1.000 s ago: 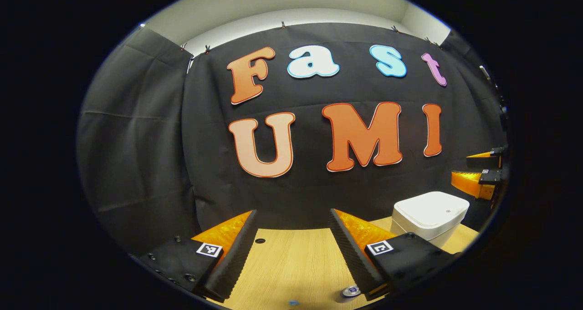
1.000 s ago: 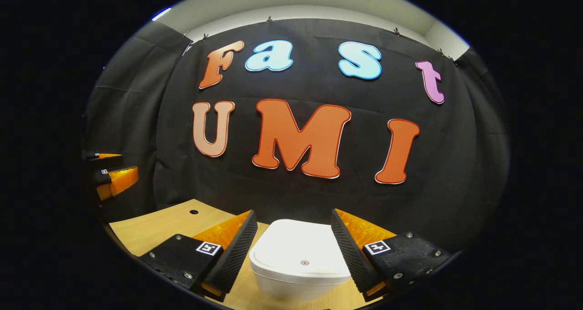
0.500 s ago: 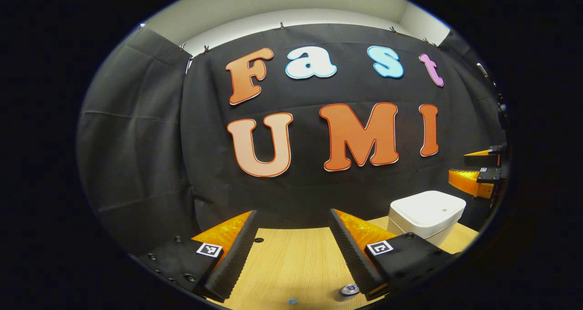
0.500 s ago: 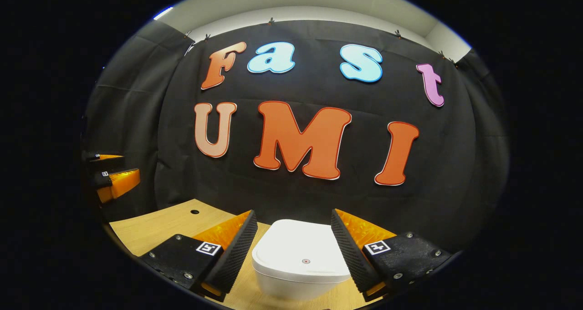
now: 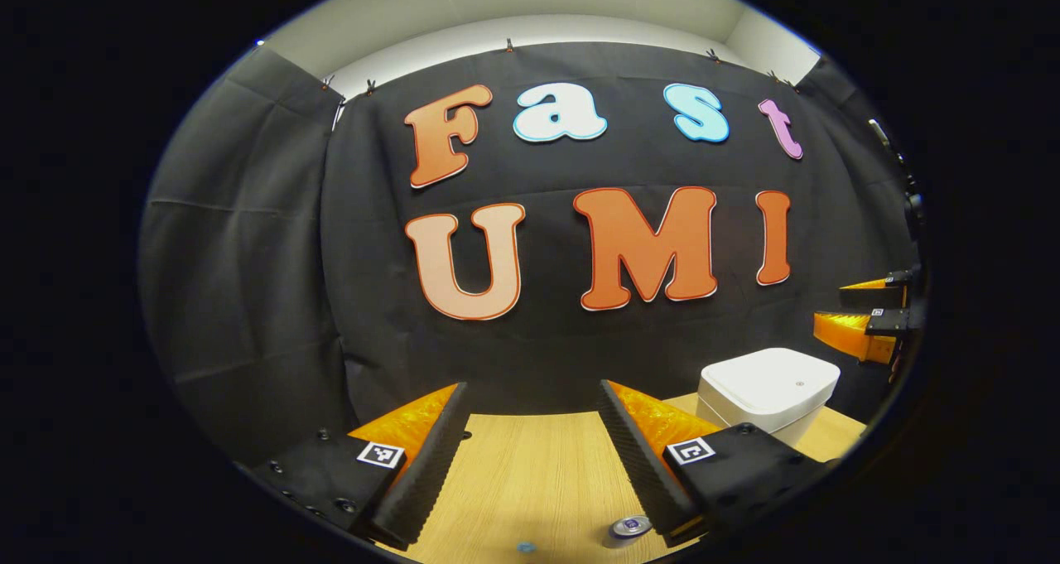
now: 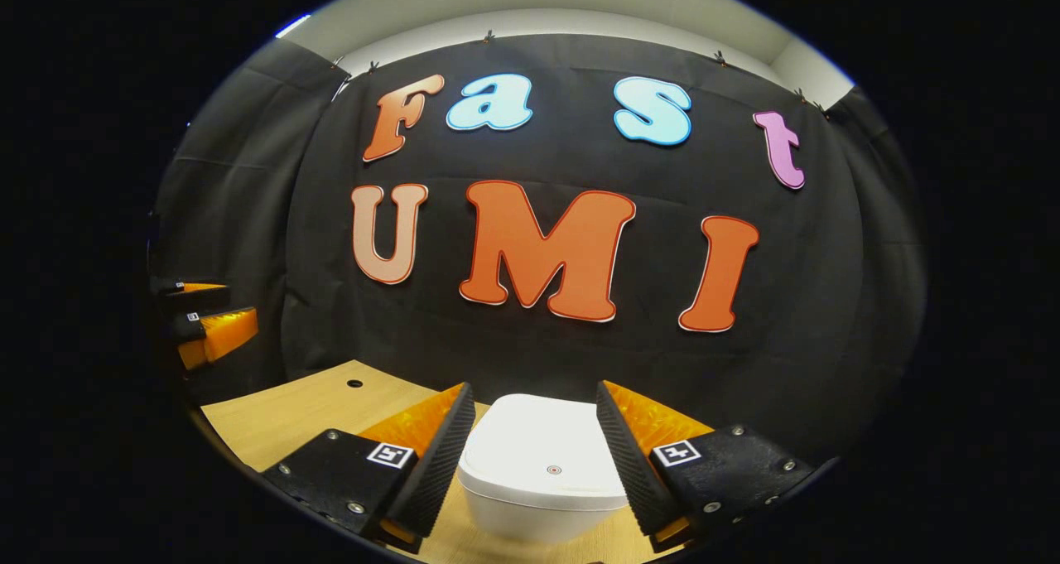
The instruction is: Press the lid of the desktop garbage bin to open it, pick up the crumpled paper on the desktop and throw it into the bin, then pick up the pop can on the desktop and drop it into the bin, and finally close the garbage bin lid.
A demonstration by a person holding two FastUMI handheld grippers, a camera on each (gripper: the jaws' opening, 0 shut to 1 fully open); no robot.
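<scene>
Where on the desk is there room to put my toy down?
Bare wood lies on the desk between the left gripper fingers, up to the black cloth. Crowded spots: the pop can near its right finger, and the bin by the right gripper.

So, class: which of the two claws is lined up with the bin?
The right claw: the closed white bin sits between its fingers. The left claw faces bare desk.

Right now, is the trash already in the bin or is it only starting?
Only starting. Nothing looks done: the white bin has its lid down. In hand: the right gripper, open, hangs in front of the bin, lined up with the lid. The left gripper is open over bare desktop, with the pop can standing near it. Left: press the lid, bin the paper and can, close it.
</scene>
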